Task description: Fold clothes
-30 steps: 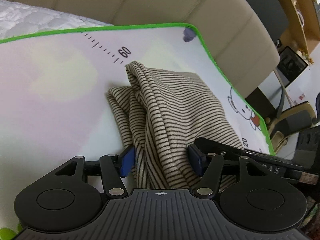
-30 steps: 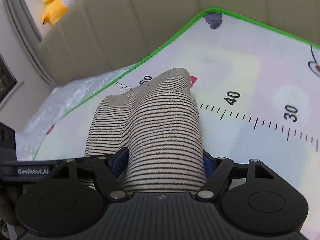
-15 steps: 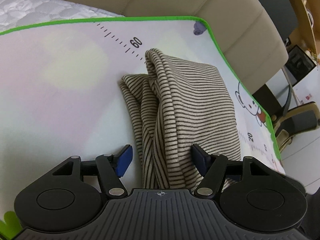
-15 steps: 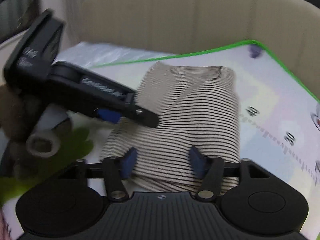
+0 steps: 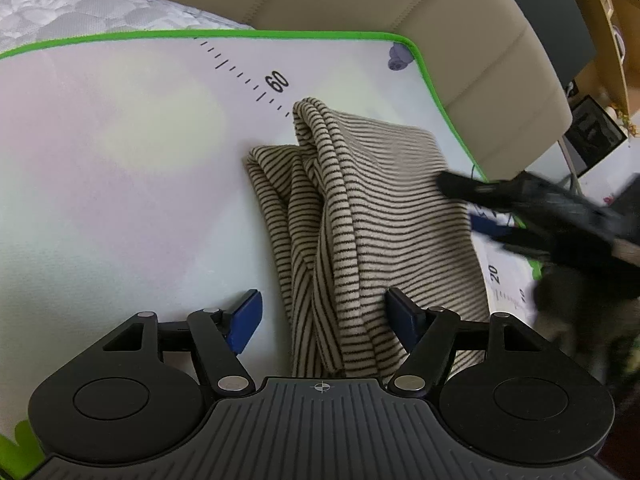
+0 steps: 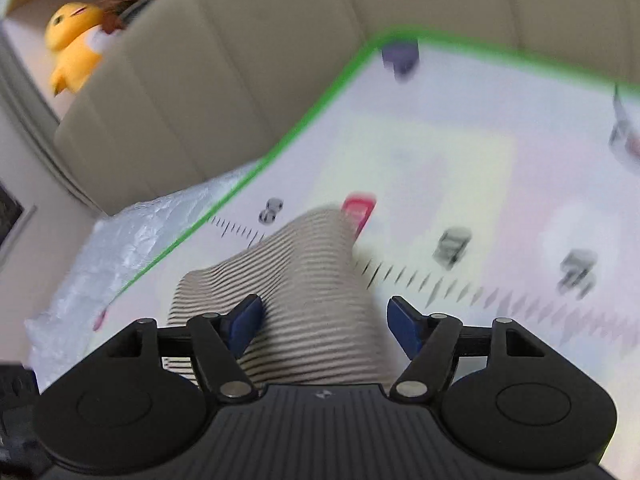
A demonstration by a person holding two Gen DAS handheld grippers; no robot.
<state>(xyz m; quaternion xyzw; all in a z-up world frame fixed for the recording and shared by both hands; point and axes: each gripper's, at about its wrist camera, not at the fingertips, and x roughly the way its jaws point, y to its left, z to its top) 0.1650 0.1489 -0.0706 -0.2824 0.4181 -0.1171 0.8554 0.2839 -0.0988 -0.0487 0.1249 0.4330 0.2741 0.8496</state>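
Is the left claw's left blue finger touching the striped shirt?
Apart. In the left wrist view, bare mat shows between the left finger of the open left gripper and the striped shirt.

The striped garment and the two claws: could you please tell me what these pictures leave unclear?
- Striped garment: its near end is hidden behind the claw bodies in both wrist views.
- Right claw in the left wrist view: motion-blurred, opening unreadable.
- Mat numerals in the right wrist view: smeared by motion.
- Left claw: open astride the cloth; contact unclear.
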